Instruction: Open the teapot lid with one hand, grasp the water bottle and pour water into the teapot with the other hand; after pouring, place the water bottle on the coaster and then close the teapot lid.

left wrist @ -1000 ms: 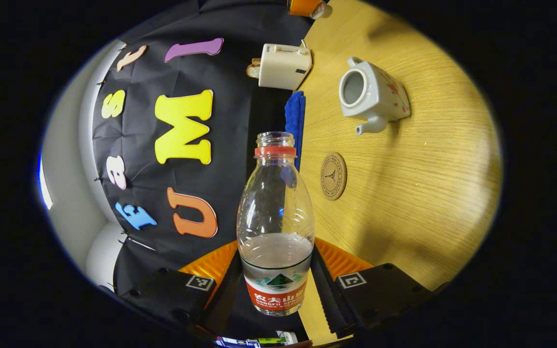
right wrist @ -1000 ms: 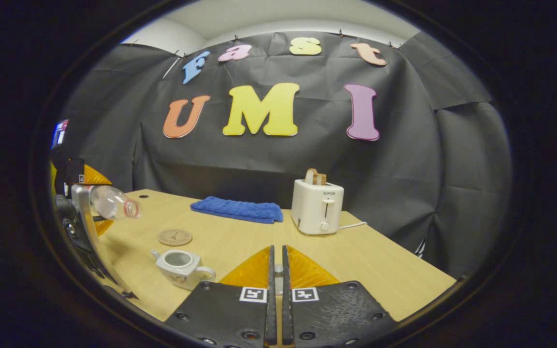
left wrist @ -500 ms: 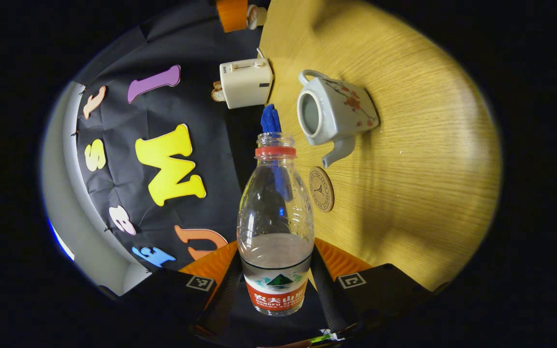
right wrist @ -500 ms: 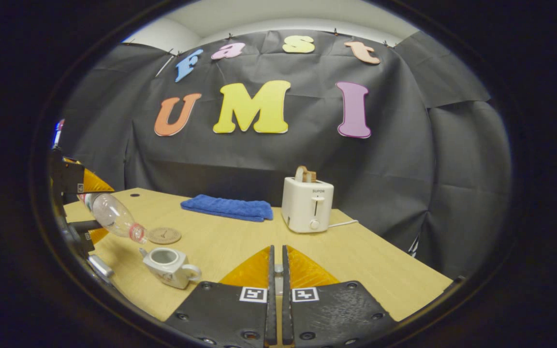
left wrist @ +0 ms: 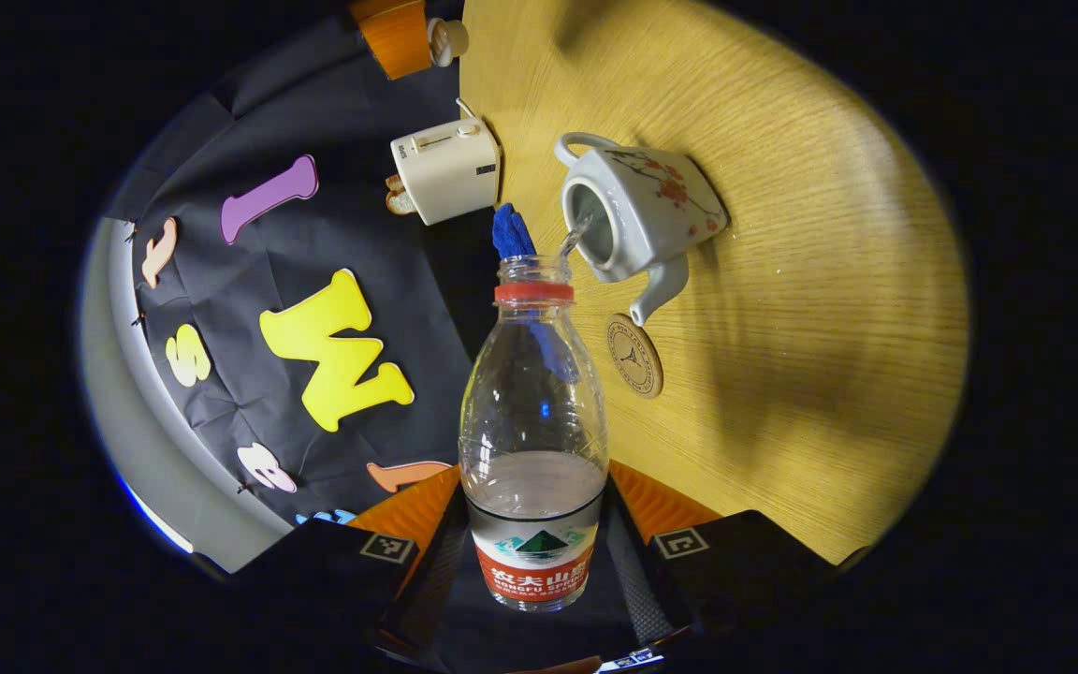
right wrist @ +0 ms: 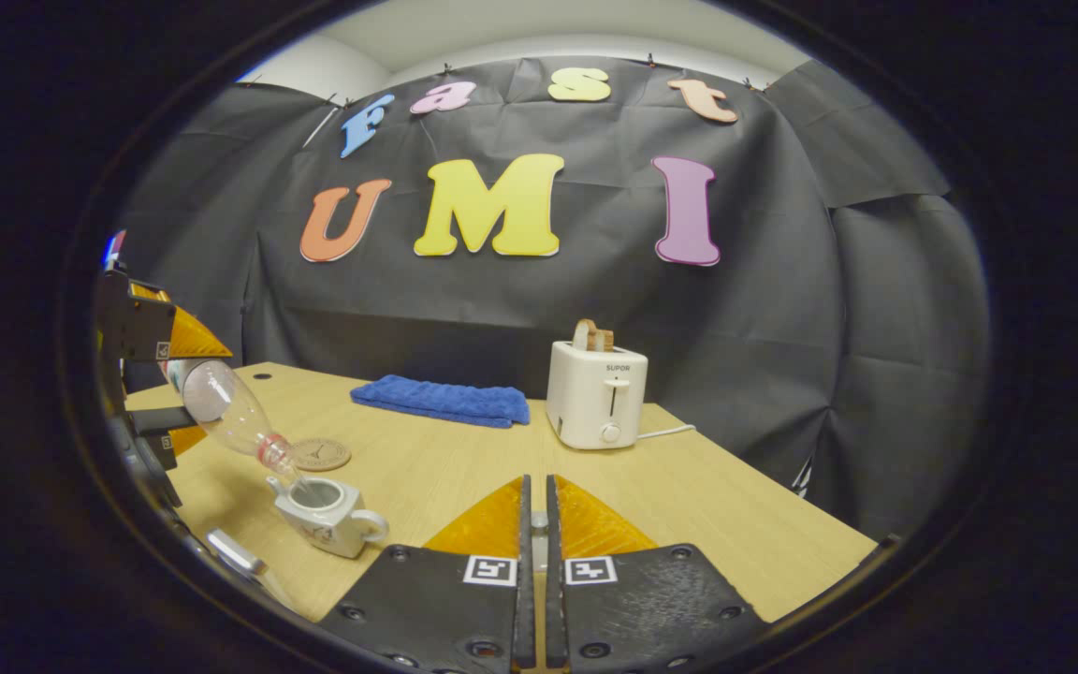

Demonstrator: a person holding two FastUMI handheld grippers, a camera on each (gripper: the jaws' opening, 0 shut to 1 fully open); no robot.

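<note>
Half-full at most, the clear plastic water bottle (left wrist: 533, 440) is light but thin-walled and squashy; the left gripper (left wrist: 533, 552) clamps its labelled lower body, mouth tipped over the open white ceramic teapot (left wrist: 637, 213) on the wooden bench (left wrist: 810, 356), water streaming in. Beside the teapot's spout lies the round cork coaster (left wrist: 634, 356). The right gripper (right wrist: 535, 571), near the teapot, is pressed closed on something too hidden to identify, likely the lid.

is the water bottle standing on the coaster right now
No, the water bottle is held tilted in the left gripper over the open teapot; the coaster lies bare behind it.

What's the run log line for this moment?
phase: pouring | left gripper: holds bottle tilted over teapot | lid: off | right gripper: shut, aside
</note>
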